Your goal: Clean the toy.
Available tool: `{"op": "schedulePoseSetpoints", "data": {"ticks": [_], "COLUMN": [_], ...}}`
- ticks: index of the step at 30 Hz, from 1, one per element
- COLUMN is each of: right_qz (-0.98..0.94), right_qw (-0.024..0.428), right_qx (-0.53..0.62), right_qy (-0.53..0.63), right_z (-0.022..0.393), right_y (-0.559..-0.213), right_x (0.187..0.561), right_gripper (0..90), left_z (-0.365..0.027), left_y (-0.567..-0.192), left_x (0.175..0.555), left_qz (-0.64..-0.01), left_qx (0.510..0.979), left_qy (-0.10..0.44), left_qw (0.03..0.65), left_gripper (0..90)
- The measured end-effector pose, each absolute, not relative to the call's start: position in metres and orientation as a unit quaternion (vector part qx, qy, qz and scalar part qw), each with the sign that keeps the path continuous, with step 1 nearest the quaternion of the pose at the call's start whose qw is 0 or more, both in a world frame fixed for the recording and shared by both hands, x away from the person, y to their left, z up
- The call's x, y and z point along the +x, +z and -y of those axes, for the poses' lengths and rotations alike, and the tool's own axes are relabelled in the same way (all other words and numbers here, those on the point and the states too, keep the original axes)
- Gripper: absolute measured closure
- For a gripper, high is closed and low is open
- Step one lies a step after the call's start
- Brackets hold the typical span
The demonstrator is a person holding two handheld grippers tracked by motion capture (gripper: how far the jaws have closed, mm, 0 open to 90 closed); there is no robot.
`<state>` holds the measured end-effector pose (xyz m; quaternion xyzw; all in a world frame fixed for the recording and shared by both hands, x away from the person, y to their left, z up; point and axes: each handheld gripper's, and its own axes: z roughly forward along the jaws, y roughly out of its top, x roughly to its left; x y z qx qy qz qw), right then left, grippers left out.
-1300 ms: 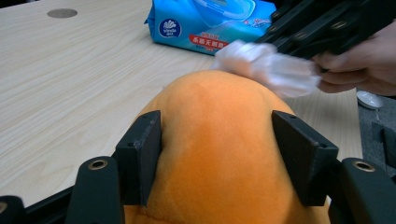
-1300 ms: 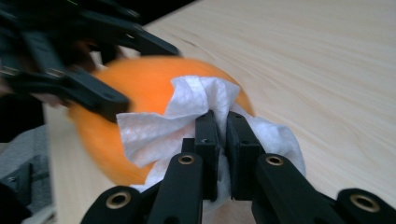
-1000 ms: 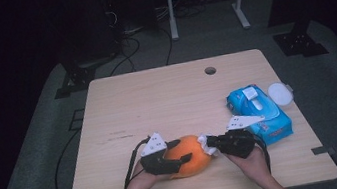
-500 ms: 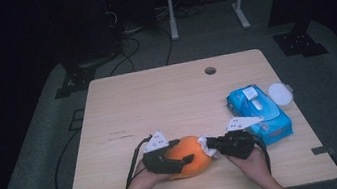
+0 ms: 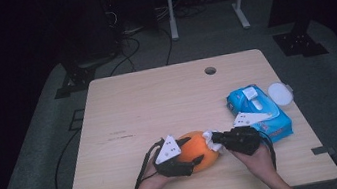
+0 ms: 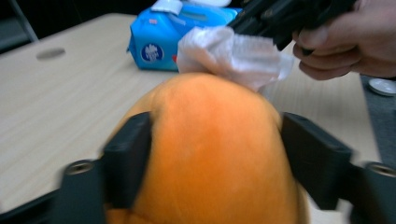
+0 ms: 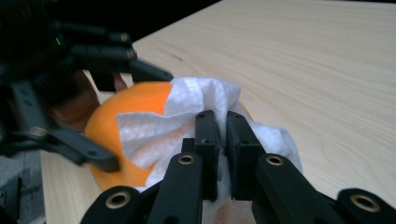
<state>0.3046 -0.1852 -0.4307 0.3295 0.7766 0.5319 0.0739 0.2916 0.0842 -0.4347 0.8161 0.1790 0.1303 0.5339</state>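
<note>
High view: orange ball (image 5: 200, 149) sits low centre of the frame, near the front edge of the table (image 5: 158, 106). Left gripper (image 5: 187, 165) at its lower left side, jaws set around the ball. Left gripper view: ball (image 6: 210, 149) takes up the centre and bottom, one black jaw on each side of it. The jaws have just been opening with the ball between them; left one looks to touch the skin, a slight gap may show at the right one, blur makes it hard to tell. Not a firm clamp.

Right gripper (image 5: 216, 140) just right of the ball, jaws pinched closed on a white wipe (image 5: 209, 136). Right gripper view: the two jaws meet at centre bottom with the wipe (image 7: 187, 116) bunched between them, wipe draped over and pressed on the ball (image 7: 135, 107). Left gripper (image 7: 135, 116) at the left of that frame, its jaws above and below the ball. Left gripper view: wipe (image 6: 233, 53) lies on the ball's top, right gripper (image 6: 252, 23) and hand (image 6: 355, 42) upper right.

Blue wipe pack (image 5: 257, 111) right of centre in the high view, just behind the right gripper. White lid (image 5: 279, 93) beside the pack, to its upper right.
</note>
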Motion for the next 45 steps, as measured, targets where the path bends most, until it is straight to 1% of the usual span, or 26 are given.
{"op": "schedulePoseSetpoints", "data": {"ticks": [3,5,6,10,13,15,18,24,27,28,30,32,34,37,41,42,45], "right_qz": [-0.776,-0.777,-0.78,-0.791,-0.783,-0.78,-0.772,-0.781,-0.784,-0.781,-0.782,-0.78,-0.778,-0.779,-0.791,-0.794,-0.79], "right_qw": [0.076,0.076,0.079,0.086,0.078,0.086,0.074,0.078,0.08,0.074,0.082,0.082,0.078,0.08,0.092,0.095,0.092], "right_qx": [0.333,0.326,0.317,0.286,0.307,0.333,0.358,0.298,0.296,0.306,0.316,0.328,0.33,0.308,0.271,0.27,0.288], "right_qy": [0.531,0.533,0.534,0.534,0.535,0.523,0.52,0.544,0.539,0.539,0.531,0.526,0.529,0.54,0.541,0.536,0.534], "right_z": [0.185,0.182,0.178,0.168,0.176,0.185,0.195,0.171,0.171,0.175,0.18,0.186,0.185,0.175,0.16,0.159,0.168], "right_y": [-0.43,-0.428,-0.426,-0.42,-0.425,-0.432,-0.44,-0.421,-0.422,-0.425,-0.428,-0.432,-0.433,-0.424,-0.416,-0.417,-0.422], "right_x": [0.304,0.301,0.298,0.29,0.298,0.304,0.31,0.292,0.292,0.295,0.299,0.302,0.302,0.294,0.284,0.284,0.29], "right_gripper": [83.4,83.3,83.3,83.2,83.3,83.3,83.4,83.3,83.4,83.5,83.5,83.5,83.4,83.3,83.2,83.3,83.4], "left_z": [-0.093,-0.096,-0.096,-0.095,-0.097,-0.098,-0.101,-0.095,-0.094,-0.094,-0.099,-0.104,-0.105,-0.099,-0.088,-0.089,-0.099], "left_y": [-0.43,-0.437,-0.44,-0.44,-0.442,-0.443,-0.445,-0.446,-0.443,-0.442,-0.438,-0.438,-0.442,-0.441,-0.439,-0.438,-0.433], "left_x": [0.297,0.3,0.3,0.295,0.295,0.295,0.294,0.291,0.29,0.29,0.292,0.296,0.298,0.294,0.287,0.287,0.291], "left_qz": [-0.221,-0.231,-0.232,-0.208,-0.196,-0.19,-0.177,-0.148,-0.144,-0.146,-0.157,-0.175,-0.174,-0.165,-0.147,-0.146,-0.167], "left_qx": [0.805,0.815,0.817,0.827,0.83,0.83,0.831,0.836,0.837,0.837,0.835,0.831,0.833,0.835,0.841,0.84,0.829], "left_qy": [0.119,0.109,0.101,0.115,0.118,0.117,0.117,0.126,0.128,0.128,0.128,0.112,0.102,0.114,0.134,0.133,0.119], "left_qw": [0.537,0.52,0.518,0.509,0.508,0.511,0.515,0.512,0.511,0.512,0.512,0.516,0.516,0.513,0.503,0.506,0.52], "left_gripper": [10.5,11.0,13.7,23.1,26.4,26.5,26.5,26.6,26.3,24.7,19.1,17.8,19.7,23.1,23.9,23.6,16.5]}}
